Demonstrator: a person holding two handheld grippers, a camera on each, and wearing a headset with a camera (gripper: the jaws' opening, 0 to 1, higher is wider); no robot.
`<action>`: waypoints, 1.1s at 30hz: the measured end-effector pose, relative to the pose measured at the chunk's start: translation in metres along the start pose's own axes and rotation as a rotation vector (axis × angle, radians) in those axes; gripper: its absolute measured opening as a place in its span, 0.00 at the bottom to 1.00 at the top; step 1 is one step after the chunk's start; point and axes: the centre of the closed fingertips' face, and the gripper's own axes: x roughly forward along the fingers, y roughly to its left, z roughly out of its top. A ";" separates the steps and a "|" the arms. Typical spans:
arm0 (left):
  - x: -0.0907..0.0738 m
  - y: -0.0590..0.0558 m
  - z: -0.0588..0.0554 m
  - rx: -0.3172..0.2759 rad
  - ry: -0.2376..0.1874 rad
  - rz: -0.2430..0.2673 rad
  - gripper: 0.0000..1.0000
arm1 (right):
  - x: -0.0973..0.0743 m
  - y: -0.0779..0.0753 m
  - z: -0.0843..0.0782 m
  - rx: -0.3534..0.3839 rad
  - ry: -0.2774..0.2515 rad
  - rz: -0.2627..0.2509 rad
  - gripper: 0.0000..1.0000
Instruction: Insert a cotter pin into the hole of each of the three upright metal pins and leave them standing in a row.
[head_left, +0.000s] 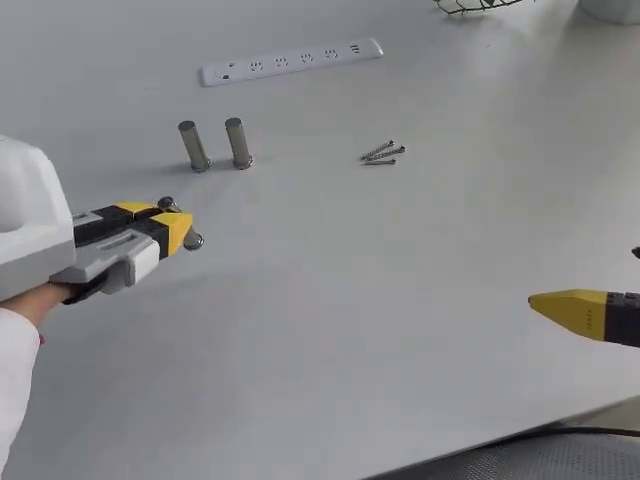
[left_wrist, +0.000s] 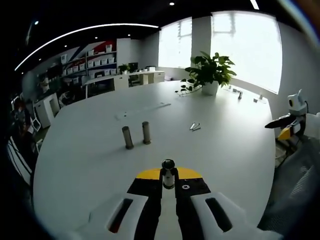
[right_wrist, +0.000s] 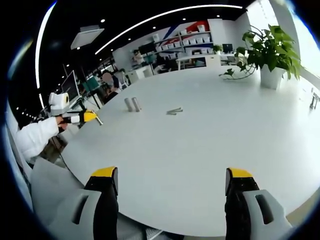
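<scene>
Third pin in my left hand-held gripper, two standing ahead

My left hand-held gripper (head_left: 183, 232) is clamped on a short grey metal pin (left_wrist: 168, 172), tilted off upright. The two upright grey metal pins (head_left: 193, 146) stand just beyond it on the white counter (head_left: 350, 300), with the thin steel cotter pins (head_left: 383, 153) to their right. My right hand-held gripper (right_wrist: 170, 175) gapes wide, empty, well apart. The left gripper view shows the held pin's round head.

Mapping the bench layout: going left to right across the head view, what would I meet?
Left gripper with held pin, first upright pin, second upright pin, cotter pins, right gripper.
</scene>
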 end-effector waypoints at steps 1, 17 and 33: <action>-0.001 -0.002 -0.001 -0.003 -0.003 0.002 0.07 | 0.000 0.000 0.000 -0.002 0.000 0.001 0.87; 0.006 -0.016 -0.029 -0.036 0.029 0.013 0.07 | 0.002 0.004 -0.001 -0.009 0.010 0.010 0.86; 0.013 -0.020 -0.046 -0.036 0.059 0.010 0.07 | 0.004 0.007 0.000 -0.017 0.023 0.018 0.86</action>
